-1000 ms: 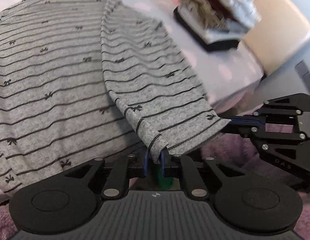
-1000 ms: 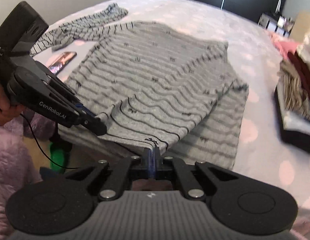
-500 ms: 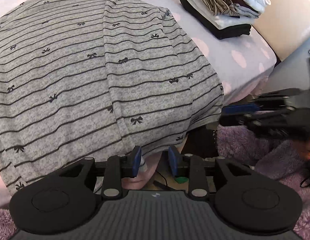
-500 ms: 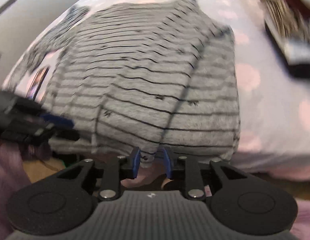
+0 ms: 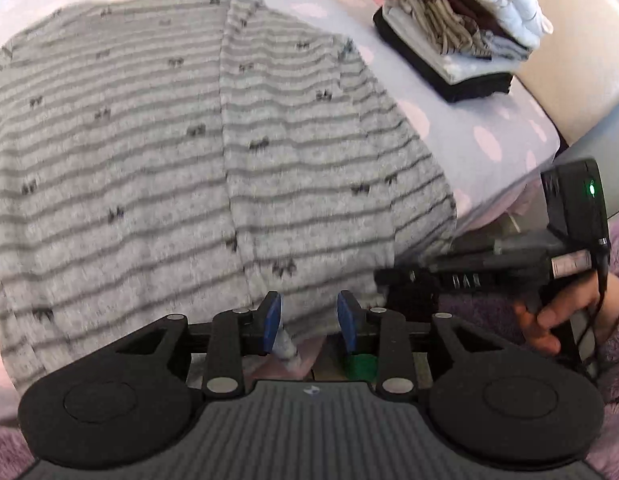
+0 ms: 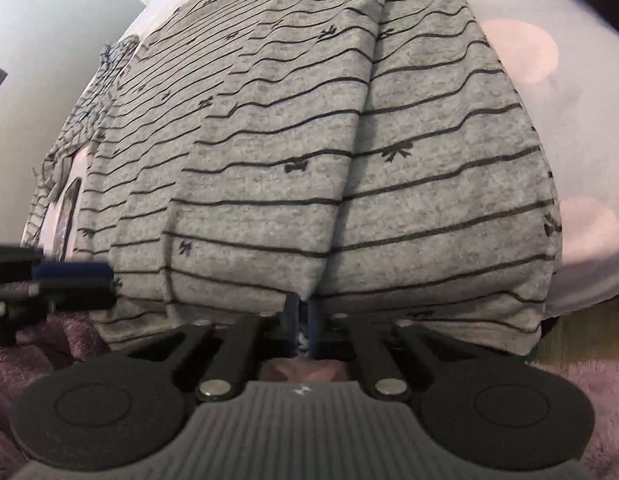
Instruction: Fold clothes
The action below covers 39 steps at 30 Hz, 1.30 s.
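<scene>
A grey shirt with thin dark stripes and small bows lies flat on the bed, one side folded over along a lengthwise crease. Its hem hangs over the near bed edge. My left gripper is open just below that hem, and its blue pads touch no cloth. My right gripper is shut on the hem where the folded layers meet. In the left wrist view the right gripper lies side-on by the bed corner, held by a hand.
A stack of folded clothes sits at the bed's far right, next to a beige padded panel. Another striped garment and a phone-like object lie at the far left. A purple fluffy rug covers the floor.
The left gripper let go of the folded shirt edge and opened, and the cloth now lies flat. The right gripper sank towards the bed edge, opened briefly, and shut again at the hem.
</scene>
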Tool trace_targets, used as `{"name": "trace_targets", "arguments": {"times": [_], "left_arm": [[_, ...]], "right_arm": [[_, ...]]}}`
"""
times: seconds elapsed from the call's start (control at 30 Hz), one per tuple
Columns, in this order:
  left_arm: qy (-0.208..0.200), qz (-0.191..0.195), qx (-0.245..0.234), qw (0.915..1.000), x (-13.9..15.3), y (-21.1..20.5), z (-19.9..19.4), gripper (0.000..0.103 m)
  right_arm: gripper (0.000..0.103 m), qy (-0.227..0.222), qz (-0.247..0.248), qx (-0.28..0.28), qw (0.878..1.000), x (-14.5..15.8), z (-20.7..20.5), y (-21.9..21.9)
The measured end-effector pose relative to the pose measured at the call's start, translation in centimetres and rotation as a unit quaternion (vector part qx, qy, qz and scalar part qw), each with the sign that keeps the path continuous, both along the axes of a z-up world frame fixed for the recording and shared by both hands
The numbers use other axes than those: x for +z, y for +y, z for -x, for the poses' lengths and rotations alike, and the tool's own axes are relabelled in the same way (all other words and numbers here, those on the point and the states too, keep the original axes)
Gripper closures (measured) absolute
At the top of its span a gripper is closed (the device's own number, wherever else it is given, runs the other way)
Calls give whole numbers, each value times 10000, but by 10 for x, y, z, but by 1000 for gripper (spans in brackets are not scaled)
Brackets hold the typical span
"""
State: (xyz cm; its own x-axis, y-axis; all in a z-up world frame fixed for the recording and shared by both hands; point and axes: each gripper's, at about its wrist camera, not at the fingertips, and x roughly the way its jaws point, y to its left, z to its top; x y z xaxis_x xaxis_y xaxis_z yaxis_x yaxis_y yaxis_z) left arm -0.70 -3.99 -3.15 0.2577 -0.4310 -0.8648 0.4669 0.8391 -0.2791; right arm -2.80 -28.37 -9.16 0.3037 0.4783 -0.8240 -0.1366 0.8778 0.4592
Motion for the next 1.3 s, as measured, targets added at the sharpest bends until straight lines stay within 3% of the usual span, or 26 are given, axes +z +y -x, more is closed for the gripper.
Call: {"name": "trace_targets", "arguments": {"times": [0.27,0.37,0.5,0.7,0.9,1.03,1.13,1.17,1.3], "left_arm": [[-637,-494,-572,9951,39,-31,-45,73],[-788,-705,-715,9918,46,-46,-63,64],[-924,-906,-915,9874,49,-71,-89,63],[-1165,-775,-1252,9822,53,-121,-136,63],[-1477,-983,-1502,9726,35,-186,-193,63],[-1574,-1351,-1886,9599,6,-225,-216,63],[-1582,-1619,-2133,9504,-16,-245,-223,63],[-1593,-1715,-2159,9480,-22,-250,-225,63],[-1513,-1799,-2224,9462,-38,-261,-232,63]], "right_arm": [[100,-14,-22,57,10000,40,8,-10],[100,-158,-44,117,9998,62,14,-21],[101,-201,37,110,9997,83,18,-46],[101,134,436,-191,9988,76,9,-87],[100,297,316,-124,9990,57,2,-94],[94,281,393,-9,9988,49,-1,-92],[80,283,422,0,9987,47,-2,-96],[70,260,435,16,9987,47,-3,-96],[67,332,516,133,9980,39,-10,-97]]}}
